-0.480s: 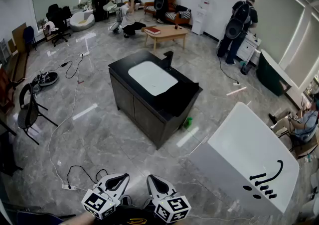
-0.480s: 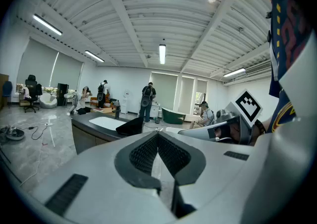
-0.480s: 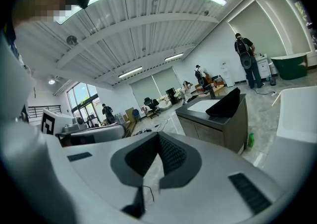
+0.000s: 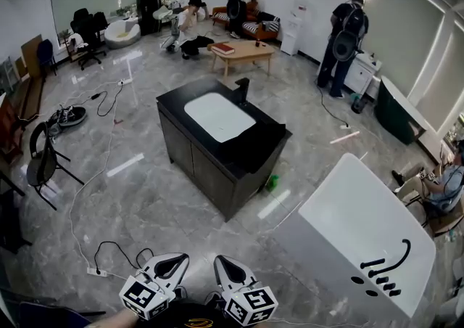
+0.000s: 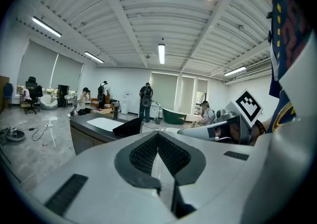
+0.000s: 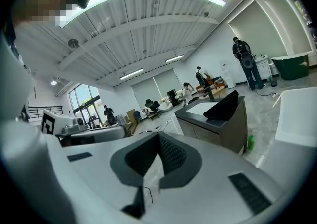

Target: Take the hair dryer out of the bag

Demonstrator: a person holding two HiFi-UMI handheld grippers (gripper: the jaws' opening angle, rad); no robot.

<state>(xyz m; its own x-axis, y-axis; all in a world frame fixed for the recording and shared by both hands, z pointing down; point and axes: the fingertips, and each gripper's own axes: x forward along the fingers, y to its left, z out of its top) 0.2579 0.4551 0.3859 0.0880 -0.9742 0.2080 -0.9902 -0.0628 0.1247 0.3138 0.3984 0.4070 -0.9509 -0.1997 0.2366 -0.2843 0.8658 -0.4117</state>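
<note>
Large room, grey tiled floor (image 4: 145, 196). Item 1: left gripper (image 4: 167, 266) and right gripper (image 4: 230, 271), 2 units side by side, jaws pressed together, empty. Item 2: black bag (image 6: 224, 106), ahead and well apart, atop dark cabinet (image 4: 196, 160). Hair dryer unseen, presumably inside; likely rigid, fairly light, smooth; grasp by the handle. Against the earlier frame: grippers and bag unmoved.

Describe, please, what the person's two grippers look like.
Both the left gripper and the right gripper are smooth and white, tapering to a point, with dark grey ribbed pads inside. Each carries a cube with black-and-white square markers.
</note>
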